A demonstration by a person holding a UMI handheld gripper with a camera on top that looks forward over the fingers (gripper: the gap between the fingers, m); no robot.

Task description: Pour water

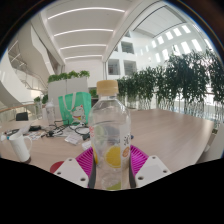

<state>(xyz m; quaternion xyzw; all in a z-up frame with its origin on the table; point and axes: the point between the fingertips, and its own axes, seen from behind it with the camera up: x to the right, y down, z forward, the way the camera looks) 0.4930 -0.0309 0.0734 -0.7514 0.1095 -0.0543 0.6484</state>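
Observation:
A clear plastic bottle (109, 125) with a yellowish cap and a label showing a lemon stands upright between my gripper's fingers. My gripper (110, 160) holds it: the two magenta pads (88, 160) press on the bottle's lower body from both sides. The bottle seems lifted above the wooden table (160, 125). Its bottom is hidden below the fingers. No cup or other vessel for water is clearly in view near the bottle.
A white object (17, 147) lies on the table to the left. Cluttered items and a green stand (70, 105) are beyond the bottle on the left. Potted plants (170, 85) line the far side by the windows.

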